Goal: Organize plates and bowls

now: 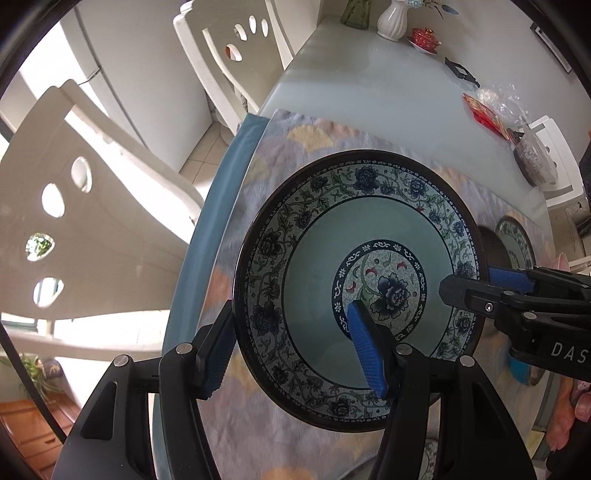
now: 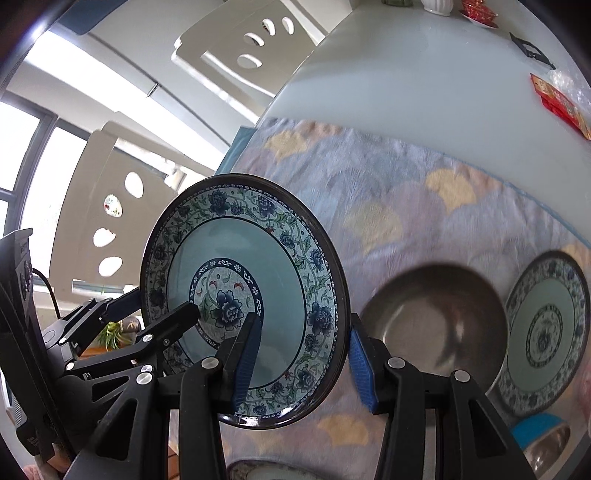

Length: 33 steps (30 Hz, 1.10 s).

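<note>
A blue-and-white floral plate (image 1: 362, 258) with a dark rim is held tilted above the patterned cloth (image 1: 280, 155). My left gripper (image 1: 291, 354) straddles its left rim, one blue pad on the face, one behind. My right gripper (image 2: 299, 365) straddles the opposite rim of the same plate (image 2: 243, 295); it shows at the right of the left wrist view (image 1: 480, 286). The jaws stand wide around the rim, and whether they pinch it cannot be told. A dark bowl (image 2: 436, 317) and a second floral plate (image 2: 546, 332) lie on the cloth (image 2: 388, 192).
White chairs (image 1: 110, 221) stand along the table's left side. A white vase (image 1: 393, 18), a red cup on a saucer (image 1: 424, 38) and red packets (image 1: 484, 110) sit on the far glass table. A blue bowl (image 2: 543, 432) and another plate's rim (image 2: 266, 470) lie near the front edge.
</note>
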{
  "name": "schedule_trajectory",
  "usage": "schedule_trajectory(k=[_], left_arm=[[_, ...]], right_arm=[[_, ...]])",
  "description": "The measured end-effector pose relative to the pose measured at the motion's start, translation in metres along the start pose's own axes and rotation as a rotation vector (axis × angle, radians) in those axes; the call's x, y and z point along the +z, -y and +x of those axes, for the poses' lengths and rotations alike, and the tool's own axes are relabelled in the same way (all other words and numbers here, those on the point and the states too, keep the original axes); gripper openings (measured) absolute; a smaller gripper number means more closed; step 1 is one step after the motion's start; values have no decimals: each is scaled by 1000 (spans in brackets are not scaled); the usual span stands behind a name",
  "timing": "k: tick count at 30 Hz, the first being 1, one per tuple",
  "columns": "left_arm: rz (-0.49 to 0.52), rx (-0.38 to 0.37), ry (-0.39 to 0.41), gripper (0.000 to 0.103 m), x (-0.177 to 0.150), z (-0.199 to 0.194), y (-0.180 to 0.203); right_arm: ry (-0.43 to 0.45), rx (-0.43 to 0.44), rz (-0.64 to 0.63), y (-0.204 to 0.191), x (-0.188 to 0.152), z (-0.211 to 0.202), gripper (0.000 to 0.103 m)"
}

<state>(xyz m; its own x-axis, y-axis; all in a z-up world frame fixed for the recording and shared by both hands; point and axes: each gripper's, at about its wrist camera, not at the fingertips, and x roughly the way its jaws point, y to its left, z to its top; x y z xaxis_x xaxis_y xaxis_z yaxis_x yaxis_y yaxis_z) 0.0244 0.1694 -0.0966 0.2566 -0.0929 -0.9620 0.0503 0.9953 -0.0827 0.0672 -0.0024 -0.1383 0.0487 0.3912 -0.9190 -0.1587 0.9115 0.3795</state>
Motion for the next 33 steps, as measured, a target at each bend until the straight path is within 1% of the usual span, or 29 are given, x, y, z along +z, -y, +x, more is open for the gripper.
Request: schedule_trajectory(k=[7, 15, 24, 33], left_arm=[[-13, 7, -14, 57, -37, -11, -1], [0, 0, -25, 57, -75, -22, 8], [45, 11, -50, 57, -114, -27, 26], [81, -3, -91, 57, -146, -20, 39]], right_arm=[[-2, 18, -10, -11, -32, -4, 46], [-3, 31, -1, -15, -80, -15, 46], [-11, 60, 55, -4, -132, -17, 46], [-15, 52, 105, 5, -179, -16, 46]])
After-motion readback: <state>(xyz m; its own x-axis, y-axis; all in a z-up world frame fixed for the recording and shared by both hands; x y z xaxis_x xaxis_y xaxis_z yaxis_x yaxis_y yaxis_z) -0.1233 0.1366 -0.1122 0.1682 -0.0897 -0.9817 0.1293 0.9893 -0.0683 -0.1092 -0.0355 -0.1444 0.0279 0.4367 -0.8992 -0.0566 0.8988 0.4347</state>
